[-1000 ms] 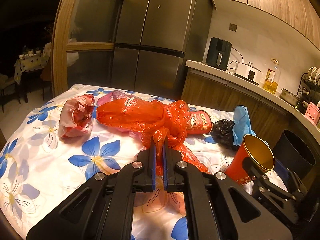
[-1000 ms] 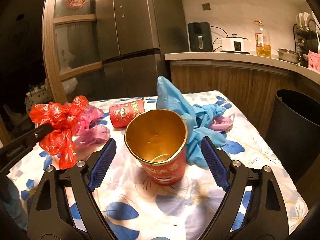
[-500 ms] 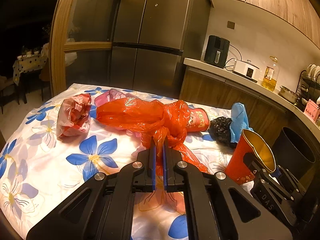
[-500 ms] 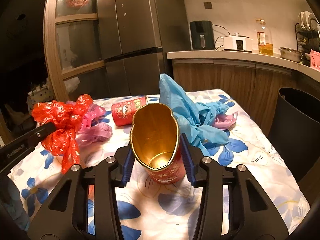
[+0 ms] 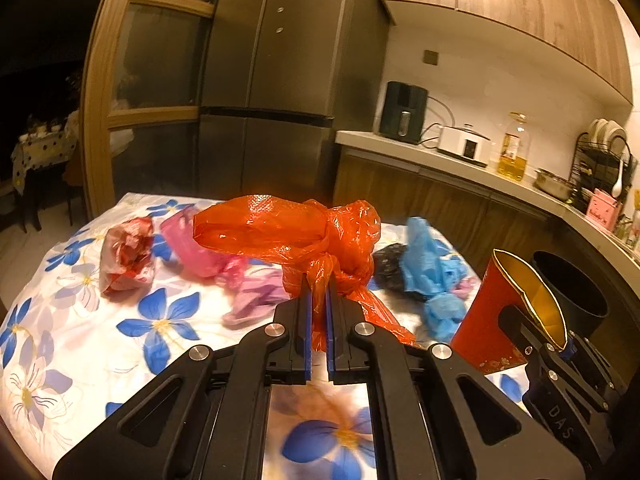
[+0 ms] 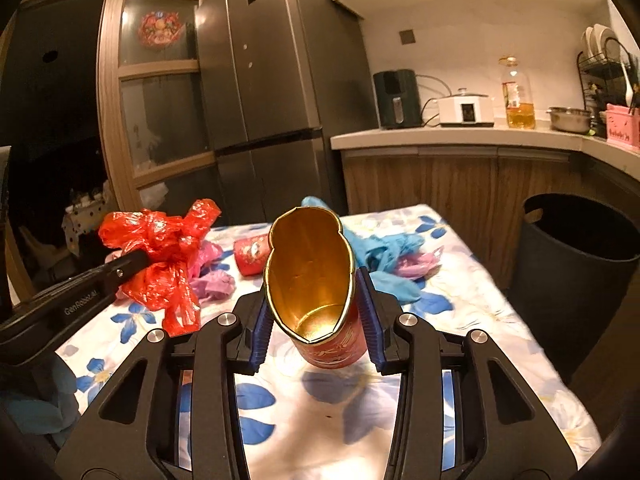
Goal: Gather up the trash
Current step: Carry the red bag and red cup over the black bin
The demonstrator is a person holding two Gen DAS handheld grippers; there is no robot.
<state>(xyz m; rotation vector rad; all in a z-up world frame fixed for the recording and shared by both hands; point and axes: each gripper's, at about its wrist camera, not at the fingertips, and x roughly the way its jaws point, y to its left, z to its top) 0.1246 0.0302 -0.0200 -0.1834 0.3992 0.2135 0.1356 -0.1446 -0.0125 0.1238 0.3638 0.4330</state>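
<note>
Trash: loose bags and cups lie on a table [image 6: 460,360] with a blue-flower cloth; a dark bin [image 6: 576,276] stands on the floor just beside its right edge.
Left tongs [image 5: 318,300]: pinched almost fully together on the knotted neck of a red bag [image 5: 288,232].
Red bag: hangs in the air from the tongs, clear of the cloth, with a tail of plastic trailing down between the blue pads.
Right tongs [image 6: 316,312]: clamped on a red cup [image 6: 334,346] with a gold lining; the pads press both sides and the rim is squashed into a narrow oval.
Red cup: lifted off the table, mouth tilted towards the camera; nothing shows inside it.
Just changed: a second ago the right tongs stood wide open around the round, standing cup; they have since closed and crushed it, and the cup has left the cloth.
Also changed: the red bag, which lay slumped on the table a second ago, now rides higher with both views raised, so both hands look to have lifted together.
Meaning for the task: two pieces are secured at once; the likely next move is a swing right to the bin, not yet begun.
Left behind: a clear bag of red scraps [image 5: 128,256], pink bags [image 5: 192,244], a blue bag [image 5: 428,264], a black bag [image 5: 390,256] and a small red cup on its side [image 6: 250,254].
Risk: the thin bag tail could slip from the grip.
</note>
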